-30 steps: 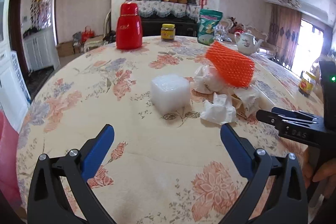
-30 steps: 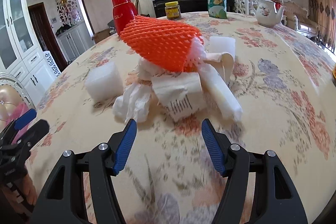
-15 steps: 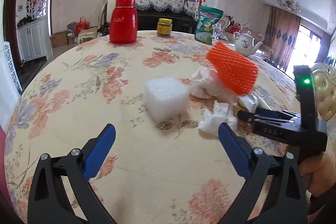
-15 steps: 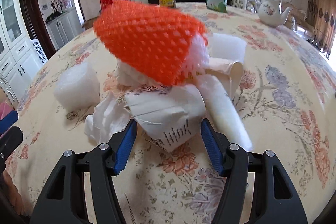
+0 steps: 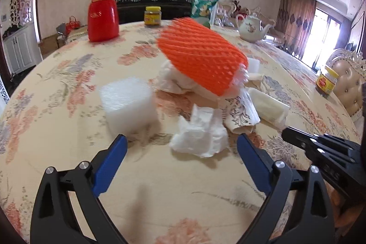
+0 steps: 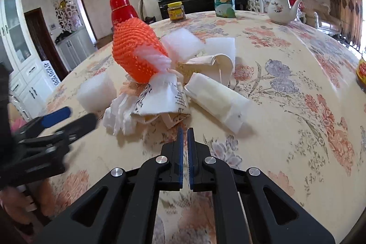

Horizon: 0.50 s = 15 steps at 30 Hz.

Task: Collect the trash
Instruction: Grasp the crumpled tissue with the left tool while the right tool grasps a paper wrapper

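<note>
Where the trash pile sits mid-frame on the floral surface, orange foam net tops crumpled paper; right tongs pinched together, empty, just short of it; left tongs wide, flanking the paper.

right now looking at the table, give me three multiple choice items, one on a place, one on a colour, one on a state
1. Where is the orange foam net?
A. on top of the trash pile
B. beside the teapot
C. on the floor

2. What colour is the thermos?
A. green
B. red
C. white

3. How does the right hand-held gripper stand?
A. wide open
B. shut on the tissue
C. shut with nothing between its pads

Answers:
1 A, it sits on the crumpled paper.
2 B, body and cap are red.
3 C, the blue pads meet just short of the pile.
</note>
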Tool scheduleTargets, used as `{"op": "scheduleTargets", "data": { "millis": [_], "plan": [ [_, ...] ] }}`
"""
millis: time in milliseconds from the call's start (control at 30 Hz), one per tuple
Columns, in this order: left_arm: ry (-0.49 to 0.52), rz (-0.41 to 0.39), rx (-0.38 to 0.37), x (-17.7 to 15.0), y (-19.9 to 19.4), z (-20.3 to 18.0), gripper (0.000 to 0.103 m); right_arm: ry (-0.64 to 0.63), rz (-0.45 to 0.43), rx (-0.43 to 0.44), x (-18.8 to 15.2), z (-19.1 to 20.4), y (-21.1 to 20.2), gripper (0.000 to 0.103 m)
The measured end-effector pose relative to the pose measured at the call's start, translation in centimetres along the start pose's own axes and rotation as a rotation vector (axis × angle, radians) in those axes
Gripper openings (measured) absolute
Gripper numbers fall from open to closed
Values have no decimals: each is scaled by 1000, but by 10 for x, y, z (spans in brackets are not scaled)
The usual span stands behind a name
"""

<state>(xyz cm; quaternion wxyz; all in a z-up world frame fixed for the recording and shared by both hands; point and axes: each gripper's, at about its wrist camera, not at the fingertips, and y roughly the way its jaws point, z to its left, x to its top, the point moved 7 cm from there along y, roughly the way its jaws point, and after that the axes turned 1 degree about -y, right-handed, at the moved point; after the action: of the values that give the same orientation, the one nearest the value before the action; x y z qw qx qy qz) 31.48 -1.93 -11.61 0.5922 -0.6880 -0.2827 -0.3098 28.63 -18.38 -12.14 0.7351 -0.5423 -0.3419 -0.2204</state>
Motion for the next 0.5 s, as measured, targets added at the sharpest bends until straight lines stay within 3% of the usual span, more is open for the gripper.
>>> {"op": "scheduleTargets", "data": {
  "millis": [100, 200, 267, 300, 333, 400, 467, 500],
  "plan": [
    [2, 12, 13, 1, 10, -7, 93, 35, -21, 14, 4, -7, -5, 8],
    [-7, 40, 24, 3, 22, -9, 89, 72, -35, 25, 7, -16, -10, 17],
    [-22, 74, 40, 3, 32, -8, 85, 92, -47, 29, 10, -23, -14, 30],
    [-32, 98, 38, 3, 38, -8, 83, 102, -56, 30, 11, -25, -16, 48],
    [-40, 117, 34, 2, 43, -8, 76, 116, -77, 27, 14, -29, -21, 60],
    [-50, 170, 21, -1, 54, -9, 60, 115, -99, 23, 17, -30, -26, 60],
    [-49, 179, -4, -2, 55, -11, 28, 112, -105, 24, 17, -29, -27, 60],
    [-43, 169, -5, -2, 52, -11, 21, 112, -103, 27, 17, -28, -27, 60]
  ]
}}
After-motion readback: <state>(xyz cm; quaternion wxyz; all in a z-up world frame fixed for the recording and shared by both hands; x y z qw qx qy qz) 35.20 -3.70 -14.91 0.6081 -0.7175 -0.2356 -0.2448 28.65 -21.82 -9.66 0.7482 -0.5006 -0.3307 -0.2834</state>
